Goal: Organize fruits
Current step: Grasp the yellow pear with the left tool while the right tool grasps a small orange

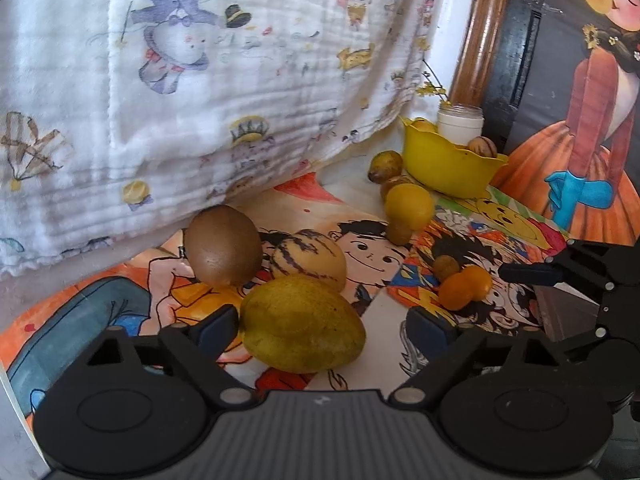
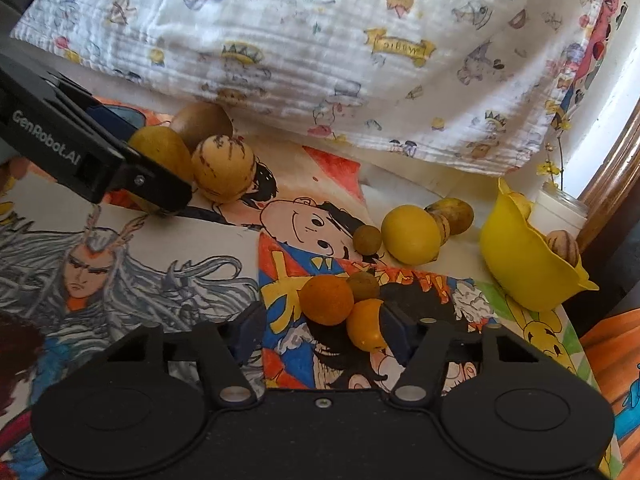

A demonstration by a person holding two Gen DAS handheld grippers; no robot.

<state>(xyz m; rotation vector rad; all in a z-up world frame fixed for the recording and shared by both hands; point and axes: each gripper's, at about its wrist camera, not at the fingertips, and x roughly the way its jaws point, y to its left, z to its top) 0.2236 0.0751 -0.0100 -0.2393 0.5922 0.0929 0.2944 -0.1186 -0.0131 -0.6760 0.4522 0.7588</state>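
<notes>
Fruit sorting, judged barely begun: take yellow bowl (image 1: 448,164) as the reference for every position. Find one striped fruit (image 1: 482,146) already inside the bowl at its rim, and count the rest as still loose on the drawing sheets (image 2: 168,248). Locate pear (image 1: 304,324) well apart from the bowl, down and to its left in the left wrist view, with kiwi (image 1: 222,250) and striped melon (image 1: 308,260) just behind the pear, on the same side of the bowl. Read left gripper (image 1: 324,326) as spread wide and straddling the pear: one pad at the pear's flank, the other clearly apart, so no pinch yet. Judge this wide stance as suited to the pear's bulk, ahead of a probable pick. Read right gripper (image 2: 324,328) as part-spread around orange (image 2: 326,300) and small orange fruit (image 2: 366,326), both nearer the bowl than the pear; note the small fruit against one pad and the opposite pad clear of the orange, hence nothing clamped. Locate lemon (image 2: 410,234) nearer still to the bowl. Consult the left wrist view for pad clearance at the pear; consult the right wrist view for the bowl's interior and for that gripper's outer side, where contact with the pear stays hidden.
</notes>
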